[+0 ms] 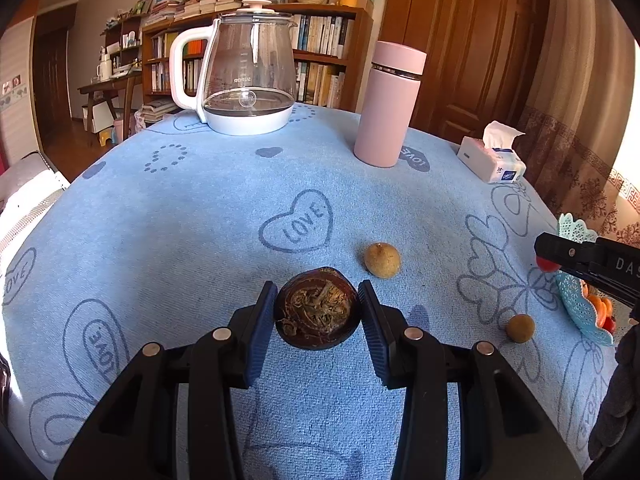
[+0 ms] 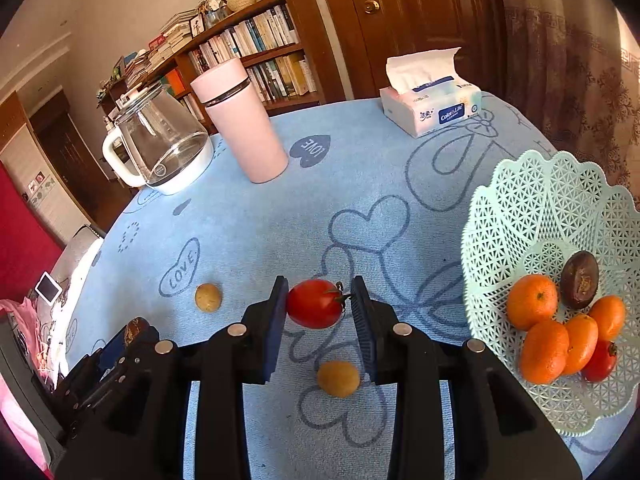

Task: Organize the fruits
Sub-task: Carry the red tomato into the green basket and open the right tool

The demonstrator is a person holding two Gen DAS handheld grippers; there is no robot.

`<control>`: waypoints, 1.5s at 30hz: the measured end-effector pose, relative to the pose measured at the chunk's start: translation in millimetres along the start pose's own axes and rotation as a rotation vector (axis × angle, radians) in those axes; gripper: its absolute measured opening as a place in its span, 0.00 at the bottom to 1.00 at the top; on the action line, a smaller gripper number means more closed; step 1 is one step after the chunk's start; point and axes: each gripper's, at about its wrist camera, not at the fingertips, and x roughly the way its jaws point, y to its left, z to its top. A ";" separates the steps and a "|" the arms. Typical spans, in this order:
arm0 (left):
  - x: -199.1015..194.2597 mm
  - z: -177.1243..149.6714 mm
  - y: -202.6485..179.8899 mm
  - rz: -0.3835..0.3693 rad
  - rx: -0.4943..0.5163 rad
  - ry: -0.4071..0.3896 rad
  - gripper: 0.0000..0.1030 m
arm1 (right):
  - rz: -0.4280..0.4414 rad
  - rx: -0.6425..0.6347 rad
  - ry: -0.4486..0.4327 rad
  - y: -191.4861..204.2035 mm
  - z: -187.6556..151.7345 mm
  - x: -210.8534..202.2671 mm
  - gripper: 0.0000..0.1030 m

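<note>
Black fingers with blue ribbed pads fill the bottom of both views. Left gripper pinches a dark brown round fruit, both pads pressed against its sides, dried stem end facing the camera. Right gripper pinches a red cherry tomato, its green stem pointing at the right-hand pad; tomato is raised off the cloth.

Landmark: mint lattice fruit basket, at the right side of the table.
- Inside the basket: four small oranges bunched together, one dark brown fruit touching the oranges on the far side, one red tomato tucked against the nearest oranges.
- Left of the basket, on the blue cloth: one tan longan lying under the right gripper, a second longan farther left still.
- The held tomato hangs left of the basket, short of its rim.
- The held brown fruit is well left of the basket, past both longans; in the right wrist view the left gripper shows at the lower left edge.
- Beyond the basket, toward the far table edge: tissue pack, one sheet sticking up.
- Far left of the basket: pink tumbler, upright, then a glass kettle with white base and handle just beside it.

Bookshelf and wooden door stand behind the table.
</note>
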 end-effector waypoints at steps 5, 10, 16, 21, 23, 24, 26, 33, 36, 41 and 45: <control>-0.3 -0.9 -1.0 -0.002 0.003 0.001 0.41 | -0.061 0.046 -0.030 -34.8 4.5 -22.4 0.32; -0.2 -1.5 -1.6 -0.003 0.002 0.003 0.41 | -0.117 0.116 -0.047 -76.2 4.9 -41.4 0.32; 0.3 -2.5 -2.6 -0.001 0.008 0.006 0.41 | -0.167 0.208 -0.043 -119.7 4.1 -50.9 0.32; 1.4 -2.4 -2.2 0.002 0.008 0.008 0.41 | -0.186 0.252 -0.027 -136.5 0.4 -47.8 0.32; 1.4 -2.4 -2.2 0.002 0.008 0.008 0.41 | -0.193 0.260 -0.027 -138.9 -0.4 -46.4 0.32; 1.4 -2.4 -2.2 0.001 0.008 0.008 0.41 | -0.194 0.265 -0.027 -140.4 -0.7 -46.1 0.32; 1.5 -2.4 -2.3 0.001 0.007 0.008 0.41 | -0.195 0.283 -0.028 -143.6 -0.5 -44.8 0.37; 2.7 -2.5 -2.1 0.001 0.007 0.008 0.41 | -0.197 0.335 -0.068 -150.5 -8.9 -54.7 0.46; 2.7 -2.6 -2.3 0.001 0.007 0.008 0.41 | -0.208 0.332 -0.098 -147.6 -16.8 -64.3 0.46; 2.5 -3.0 -2.8 0.001 0.011 0.005 0.41 | -0.282 0.267 -0.177 -131.3 -32.5 -83.6 0.46; 3.2 -3.7 -4.7 0.002 0.020 0.003 0.41 | -0.329 0.230 -0.238 -121.4 -50.1 -98.8 0.47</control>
